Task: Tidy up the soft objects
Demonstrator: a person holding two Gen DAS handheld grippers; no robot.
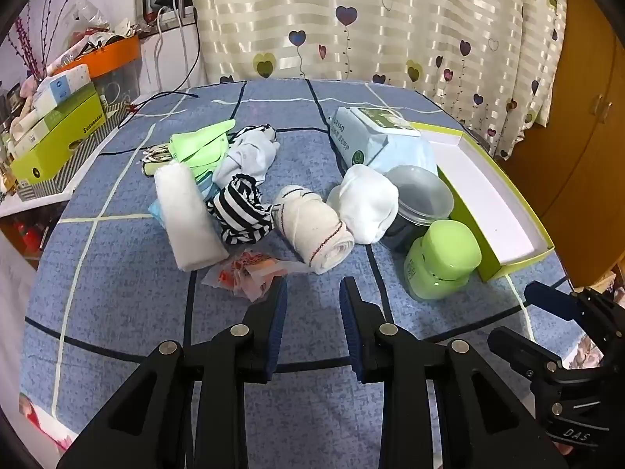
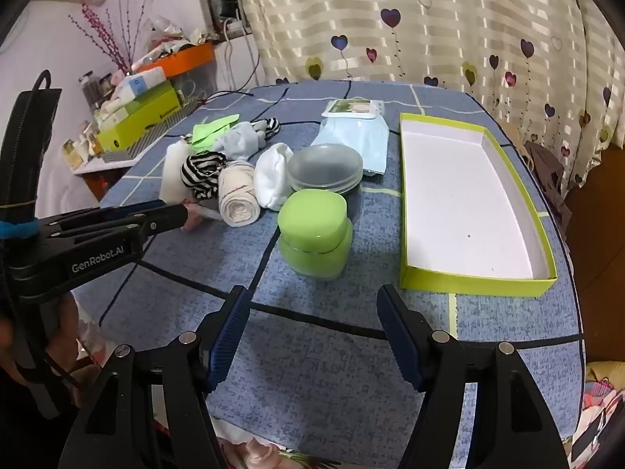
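Left hand-held gripper partly parted, nothing between its pads, right hand-held gripper fully released — both above the blue checked surface, possibly a bed, rolled socks beside lime box.

Glossy green plastic jar, matt cloth rolled socks, smooth cardboard box w/ white lining

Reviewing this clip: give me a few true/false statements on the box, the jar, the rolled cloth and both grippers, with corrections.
1. The green-edged box holds nothing. True.
2. The green jar stands inside that box. False: it stands on the blue cloth, left of the box.
3. The right gripper grips a sock. False: its jaws are open, with nothing between them.
4. The cream rolled cloth lies beside the striped sock. True.
5. The left gripper holds nothing. True.
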